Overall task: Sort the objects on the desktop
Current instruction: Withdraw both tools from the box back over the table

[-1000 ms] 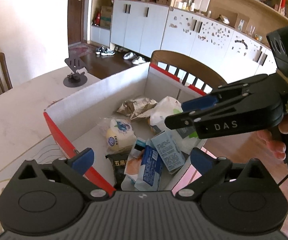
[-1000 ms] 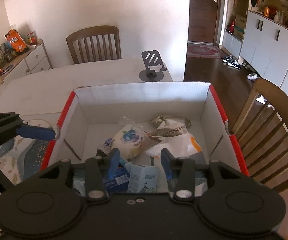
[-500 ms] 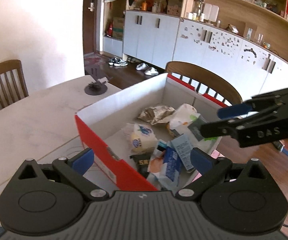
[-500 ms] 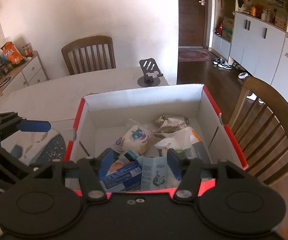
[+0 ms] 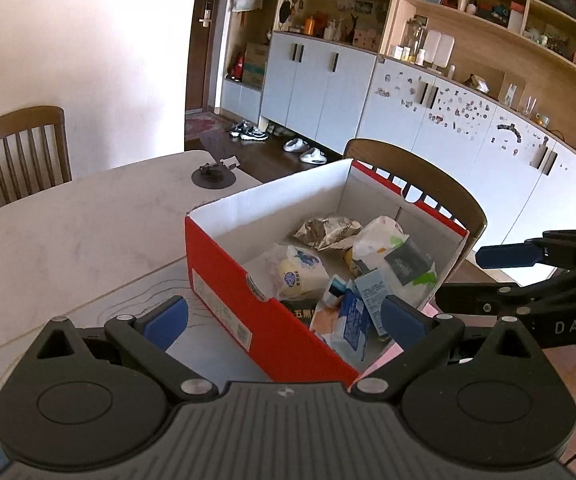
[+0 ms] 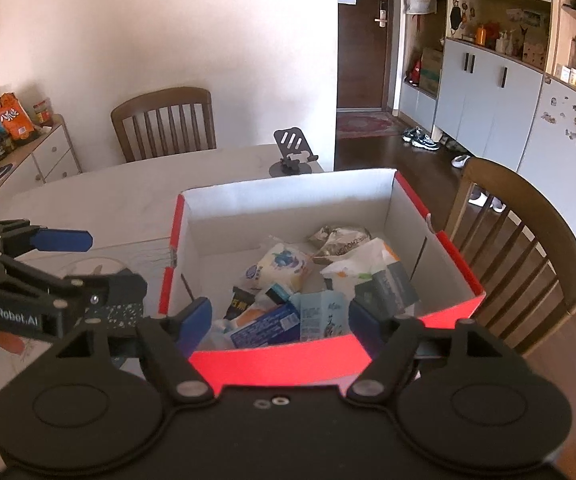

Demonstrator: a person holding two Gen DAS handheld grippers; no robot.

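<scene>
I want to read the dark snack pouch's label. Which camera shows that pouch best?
Neither fully. The right wrist view shows more of the dark pouch, wedged between the white bun bag and blue packets. The left wrist view shows only its printed corner behind the red box wall.

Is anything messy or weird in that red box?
Yes, a bit. The red box holds a jumble: packets and small cartons lie tipped and piled on one another, and a crumpled foil wrapper sits at the back. Nothing looks spilled or torn. Both tongs are empty.
</scene>
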